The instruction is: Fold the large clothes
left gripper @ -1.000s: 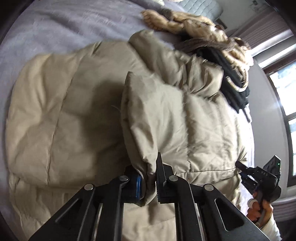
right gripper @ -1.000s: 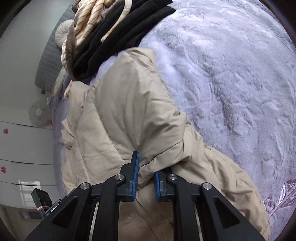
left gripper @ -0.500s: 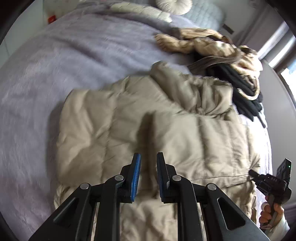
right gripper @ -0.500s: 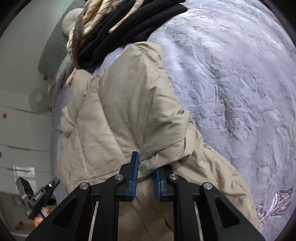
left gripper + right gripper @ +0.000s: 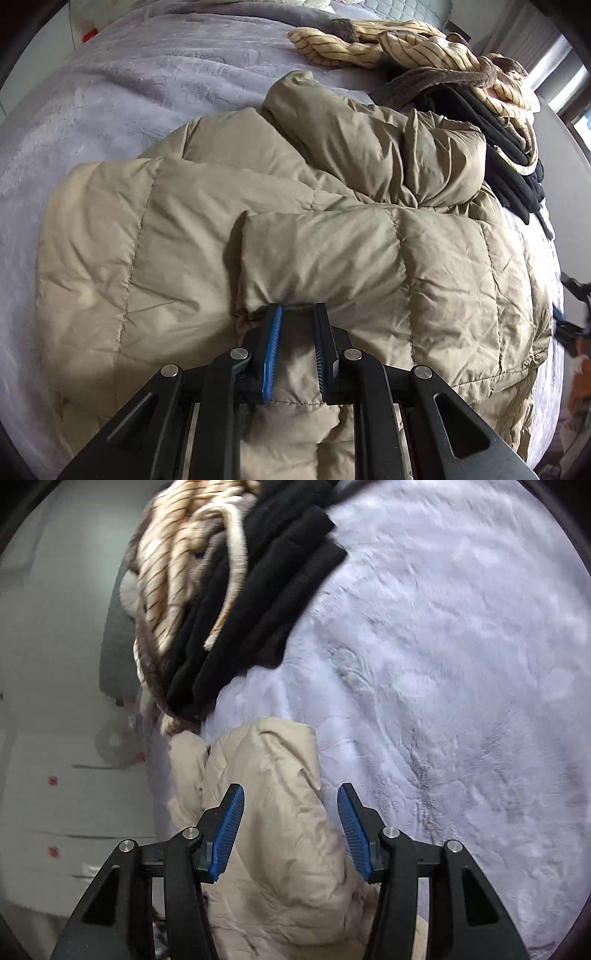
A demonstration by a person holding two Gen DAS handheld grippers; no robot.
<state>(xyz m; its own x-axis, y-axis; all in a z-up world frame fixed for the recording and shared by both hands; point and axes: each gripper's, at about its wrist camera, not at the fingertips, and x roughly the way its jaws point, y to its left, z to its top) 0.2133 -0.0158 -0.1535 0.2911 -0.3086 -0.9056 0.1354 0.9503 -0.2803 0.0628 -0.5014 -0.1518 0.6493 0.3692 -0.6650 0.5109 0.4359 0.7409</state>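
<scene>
while the beige puffer jacket (image 5: 332, 258) lies folded across the grey blanket (image 5: 110, 92), filling the middle of the left wrist view, the left gripper (image 5: 297, 325) hovers at the lower centre with its jaws narrowly parted and nothing pinched between them. the right gripper (image 5: 291, 808), low in its own view, is spreading its jaws over the jacket's edge, pads clear of the fabric. a pile of striped and black clothes (image 5: 221, 590) sits at upper left.
</scene>
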